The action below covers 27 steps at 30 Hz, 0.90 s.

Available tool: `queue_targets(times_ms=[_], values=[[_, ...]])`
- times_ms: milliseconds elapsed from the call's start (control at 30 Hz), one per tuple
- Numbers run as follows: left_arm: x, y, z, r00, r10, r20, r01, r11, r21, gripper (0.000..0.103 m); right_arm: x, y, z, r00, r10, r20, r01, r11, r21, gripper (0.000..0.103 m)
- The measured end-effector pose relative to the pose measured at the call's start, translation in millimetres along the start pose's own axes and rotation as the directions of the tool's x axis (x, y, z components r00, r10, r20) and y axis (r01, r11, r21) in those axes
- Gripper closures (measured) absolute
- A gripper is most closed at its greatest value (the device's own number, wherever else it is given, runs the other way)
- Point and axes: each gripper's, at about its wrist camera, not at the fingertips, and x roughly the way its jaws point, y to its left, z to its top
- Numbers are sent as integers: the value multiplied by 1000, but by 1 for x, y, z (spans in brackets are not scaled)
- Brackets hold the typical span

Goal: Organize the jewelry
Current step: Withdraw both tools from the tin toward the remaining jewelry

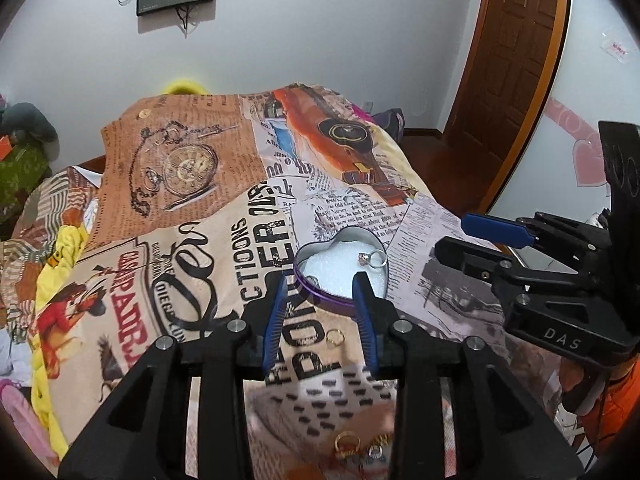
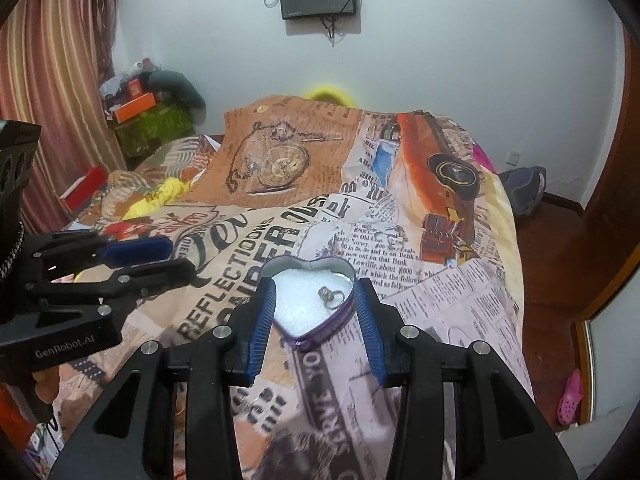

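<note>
A heart-shaped purple tin [image 1: 320, 294] with a white foam lining sits on the printed bedspread; it also shows in the right wrist view [image 2: 320, 330]. A silver ring [image 1: 374, 259] lies inside it, also seen in the right wrist view [image 2: 330, 296]. A gold ring [image 1: 334, 337] lies on the cloth between my left gripper's fingers. More gold and silver jewelry [image 1: 354, 446] lies nearer the camera. My left gripper [image 1: 322, 280] is open and empty, its tips at the tin's near rim. My right gripper [image 2: 316, 288] is open and empty, straddling the tin.
The bedspread [image 1: 200, 248] covers a bed that drops off at the right to a wooden floor [image 2: 560, 248]. Yellow cloth [image 1: 68, 248] and boxes lie at the left. A wooden door [image 1: 516, 48] stands at the right.
</note>
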Motion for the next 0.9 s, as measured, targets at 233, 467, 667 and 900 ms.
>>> queue_targets(times_ms=[233,467,667,900], values=[[-32,-1,-16,1000,5,17,-5,1000,1,66,-22,14,-12,1000,-6,5,6,1000,-4,66],[-53,1,-41,1000,6,13,-6,1000,-16,63,-38,31,-27,1000,5,-4,-5,1000,-4,65],[-50,13,-69,999,11,-48,-13,999,-50,62,-33,43,-48,998,24,-53,-24,1000,2,65],[-45,23,-98,995,19,-95,-26,997,-79,62,-14,57,-73,990,37,-140,-41,999,-27,65]])
